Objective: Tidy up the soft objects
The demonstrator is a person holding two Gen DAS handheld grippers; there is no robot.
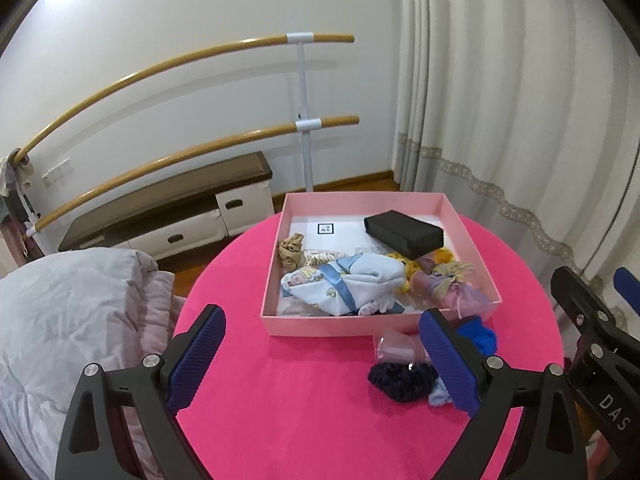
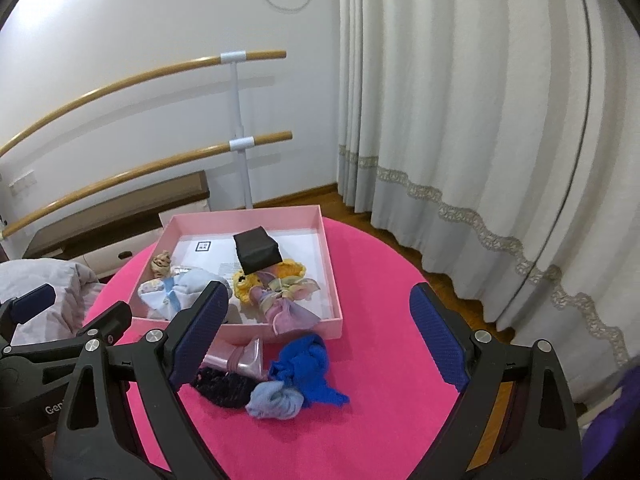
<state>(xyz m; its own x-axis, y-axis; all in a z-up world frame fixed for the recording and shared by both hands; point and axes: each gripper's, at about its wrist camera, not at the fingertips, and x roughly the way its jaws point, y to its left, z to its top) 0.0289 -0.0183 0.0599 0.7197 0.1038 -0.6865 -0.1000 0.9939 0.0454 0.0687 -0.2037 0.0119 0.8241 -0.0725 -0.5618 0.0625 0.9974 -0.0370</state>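
Both tongs stand spread and empty: your left gripper (image 1: 322,354) and your right gripper (image 2: 320,332) each show two blue pads well apart with nothing between them, both hovering over the near side of the round pink table (image 1: 304,412).

Task items, loose, four in number: a bright blue cloth (image 2: 306,368), a pale blue knotted cloth (image 2: 276,400), a dark knitted piece (image 2: 226,388) and a pink bundle tied round its middle (image 2: 240,356). They lie touching one another in one cluster on the tabletop, just outside the near wall of the pink box (image 1: 340,322).

Task items, already boxed: a white and blue patterned cloth tied with a blue ribbon (image 1: 344,284), a beige scrunchie (image 1: 291,249), a yellow knitted piece (image 2: 288,270), a lilac gauzy bundle (image 2: 286,304) and one black flat case (image 1: 404,231) resting tilted toward the far side. A further pale item shows partly behind the ribbon-tied cloth; you cannot tell what it is.

Step in hand, as judged: the pause between placements, with four pieces left to move. Your next move calls for lowering one gripper onto a single cloth at the cluster's edge, pinching only that piece so its neighbours stay put, then lifting it clear of the box wall into the bare white floor at the far left.
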